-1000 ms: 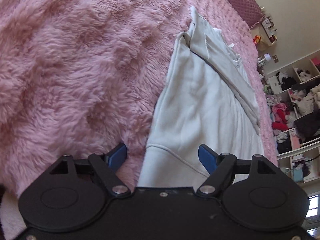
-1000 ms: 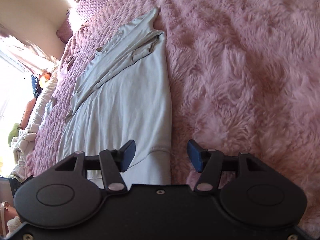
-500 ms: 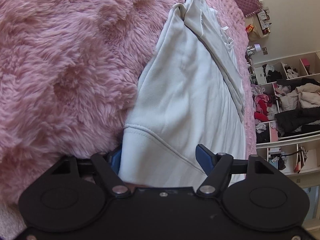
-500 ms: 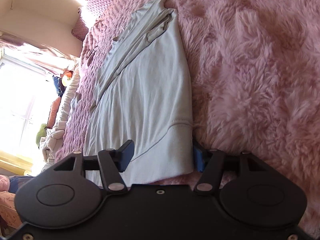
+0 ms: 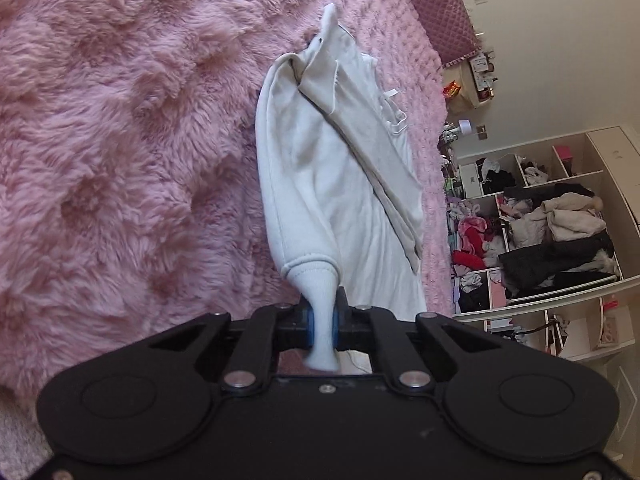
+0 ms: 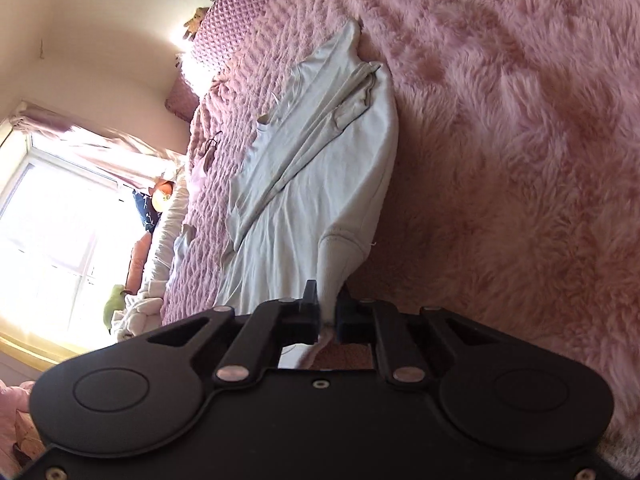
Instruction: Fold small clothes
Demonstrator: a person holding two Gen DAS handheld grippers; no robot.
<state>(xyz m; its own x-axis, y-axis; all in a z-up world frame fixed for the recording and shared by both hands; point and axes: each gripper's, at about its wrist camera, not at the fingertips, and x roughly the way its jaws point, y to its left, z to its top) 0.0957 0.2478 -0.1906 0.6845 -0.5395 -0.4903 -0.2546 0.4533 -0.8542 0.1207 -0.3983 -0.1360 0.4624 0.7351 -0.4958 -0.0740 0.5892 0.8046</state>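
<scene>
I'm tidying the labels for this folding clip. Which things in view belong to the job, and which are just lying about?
Part of the job:
- white garment, its hem corners pinched
- left gripper, shut on it
- right gripper, shut on it
- pink fluffy blanket under it

Just lying about:
- shelves of heaped clothes
- quilted headboard
- bundle of laundry by the window

Left gripper (image 5: 323, 314): matte black body, two round discs, silver pivot screws, blue pads on black fingers. Right gripper (image 6: 328, 314): same black build, silver screws
</scene>
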